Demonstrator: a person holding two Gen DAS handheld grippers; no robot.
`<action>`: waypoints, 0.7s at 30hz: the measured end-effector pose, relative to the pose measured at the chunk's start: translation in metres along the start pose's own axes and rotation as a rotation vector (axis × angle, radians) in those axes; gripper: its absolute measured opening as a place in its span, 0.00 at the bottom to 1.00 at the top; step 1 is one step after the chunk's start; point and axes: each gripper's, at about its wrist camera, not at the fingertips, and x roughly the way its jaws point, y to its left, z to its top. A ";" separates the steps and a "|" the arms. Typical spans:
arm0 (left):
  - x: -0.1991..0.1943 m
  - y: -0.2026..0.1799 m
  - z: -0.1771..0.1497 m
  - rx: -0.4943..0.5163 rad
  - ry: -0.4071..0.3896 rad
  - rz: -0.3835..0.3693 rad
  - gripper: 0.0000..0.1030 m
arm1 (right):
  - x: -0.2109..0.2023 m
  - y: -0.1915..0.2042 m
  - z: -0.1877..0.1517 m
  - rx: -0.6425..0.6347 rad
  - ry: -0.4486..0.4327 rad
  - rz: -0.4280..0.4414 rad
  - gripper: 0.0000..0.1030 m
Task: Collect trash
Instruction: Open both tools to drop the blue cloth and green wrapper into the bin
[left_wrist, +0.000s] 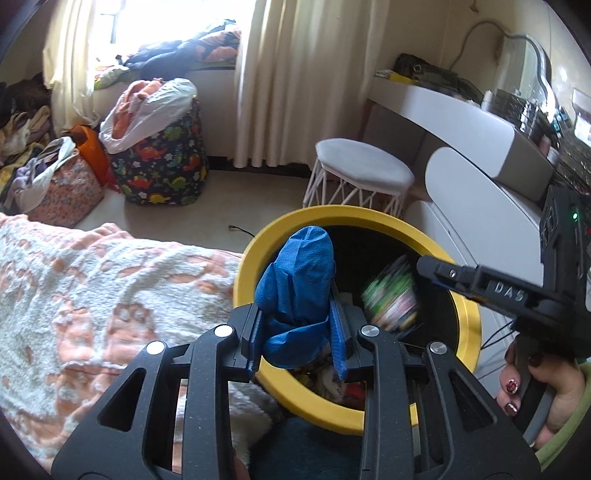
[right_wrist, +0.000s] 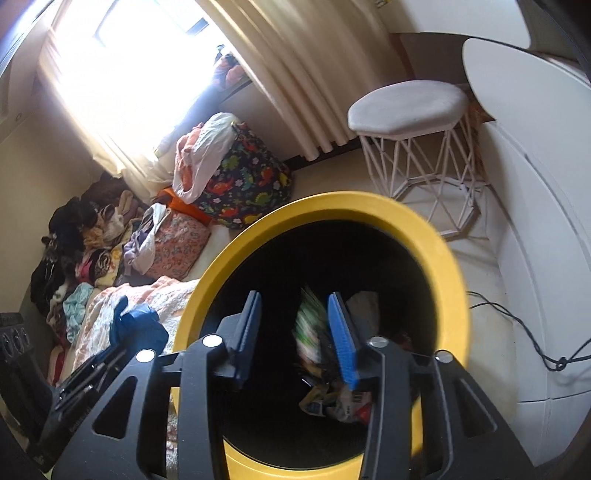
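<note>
A yellow-rimmed bin (left_wrist: 469, 317) with a black inside stands beside the bed; it also shows in the right wrist view (right_wrist: 332, 206). My left gripper (left_wrist: 295, 332) is shut on a crumpled blue wrapper (left_wrist: 299, 284) at the bin's near rim. My right gripper (right_wrist: 295, 332) is open and empty over the bin's mouth; it shows in the left wrist view (left_wrist: 443, 275) above the far rim. A green and white packet (left_wrist: 391, 299) is blurred in mid-air inside the bin, also in the right wrist view (right_wrist: 310, 328). More trash (right_wrist: 336, 402) lies at the bottom.
A pink and white blanket (left_wrist: 92, 288) covers the bed at left. A white wire stool (left_wrist: 362, 173) and a white vanity (left_wrist: 480, 155) stand behind the bin. A dinosaur-print bag (left_wrist: 162, 162) and clothes piles sit by the curtains. A black cable (right_wrist: 535, 332) lies on the floor.
</note>
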 end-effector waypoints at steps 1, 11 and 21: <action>0.001 -0.002 0.000 0.005 0.003 -0.002 0.22 | -0.002 -0.002 0.001 0.002 -0.003 -0.005 0.38; -0.003 -0.009 -0.003 0.012 -0.010 0.007 0.50 | -0.029 -0.008 0.001 -0.025 -0.052 -0.050 0.53; -0.036 0.008 -0.009 -0.018 -0.074 0.050 0.88 | -0.056 0.019 -0.007 -0.130 -0.162 -0.023 0.85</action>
